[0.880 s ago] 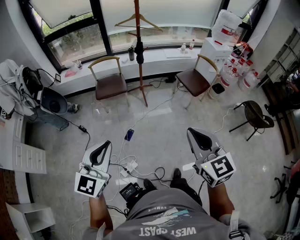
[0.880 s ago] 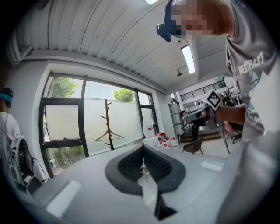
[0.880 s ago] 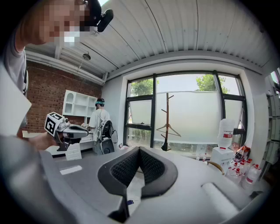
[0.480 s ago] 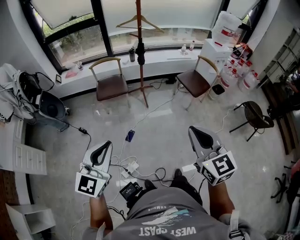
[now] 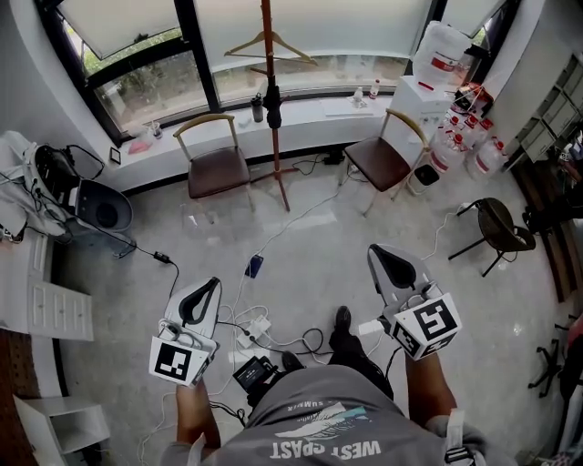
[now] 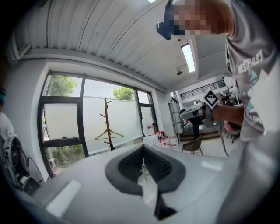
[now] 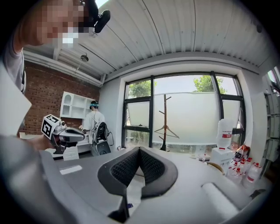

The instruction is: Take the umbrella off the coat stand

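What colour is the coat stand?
The coat stand is reddish brown; head view shows it best.

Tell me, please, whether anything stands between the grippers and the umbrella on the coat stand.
Nothing visible does. From the left gripper and right gripper to the umbrella on the coat stand there is only floor with loose cables; both chairs stand aside.

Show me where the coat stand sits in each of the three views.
Head view: top centre, coat stand before the window.
Left gripper view: left of centre, against the frosted window.
Right gripper view: just right of centre, against the window.
Shared landmark: the wooden hanger hanging on it.
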Demonstrator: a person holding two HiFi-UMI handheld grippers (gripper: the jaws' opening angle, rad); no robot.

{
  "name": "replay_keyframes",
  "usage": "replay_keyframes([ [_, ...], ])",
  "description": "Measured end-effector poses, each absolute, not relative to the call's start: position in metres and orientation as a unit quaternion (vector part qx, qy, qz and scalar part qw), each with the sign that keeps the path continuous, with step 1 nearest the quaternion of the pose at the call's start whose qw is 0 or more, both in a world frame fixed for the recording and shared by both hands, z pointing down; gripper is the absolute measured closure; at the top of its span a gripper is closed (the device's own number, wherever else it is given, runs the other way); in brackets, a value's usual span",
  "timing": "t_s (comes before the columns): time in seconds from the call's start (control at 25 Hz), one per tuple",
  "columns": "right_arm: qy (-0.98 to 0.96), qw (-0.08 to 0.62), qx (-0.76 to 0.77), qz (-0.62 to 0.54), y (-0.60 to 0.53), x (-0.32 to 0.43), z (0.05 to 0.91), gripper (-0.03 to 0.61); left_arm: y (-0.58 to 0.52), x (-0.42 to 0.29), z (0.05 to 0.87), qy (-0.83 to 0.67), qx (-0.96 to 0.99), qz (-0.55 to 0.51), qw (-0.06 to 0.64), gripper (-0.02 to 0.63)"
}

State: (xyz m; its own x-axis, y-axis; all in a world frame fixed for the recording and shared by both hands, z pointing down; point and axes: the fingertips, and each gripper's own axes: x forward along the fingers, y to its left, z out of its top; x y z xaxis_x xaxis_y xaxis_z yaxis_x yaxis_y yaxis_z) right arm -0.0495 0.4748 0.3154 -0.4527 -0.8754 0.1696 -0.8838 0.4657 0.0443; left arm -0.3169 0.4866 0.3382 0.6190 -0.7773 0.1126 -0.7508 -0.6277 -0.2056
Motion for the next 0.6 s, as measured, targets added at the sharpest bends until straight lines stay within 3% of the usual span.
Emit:
replay_keyframes([
  [0.6,-0.885,0.072,0.459,0.033,0.343,0.030,0.325,0.577,0.396,-0.232,0.340,0.481,-0.867,-0.118,0.051,0.611],
])
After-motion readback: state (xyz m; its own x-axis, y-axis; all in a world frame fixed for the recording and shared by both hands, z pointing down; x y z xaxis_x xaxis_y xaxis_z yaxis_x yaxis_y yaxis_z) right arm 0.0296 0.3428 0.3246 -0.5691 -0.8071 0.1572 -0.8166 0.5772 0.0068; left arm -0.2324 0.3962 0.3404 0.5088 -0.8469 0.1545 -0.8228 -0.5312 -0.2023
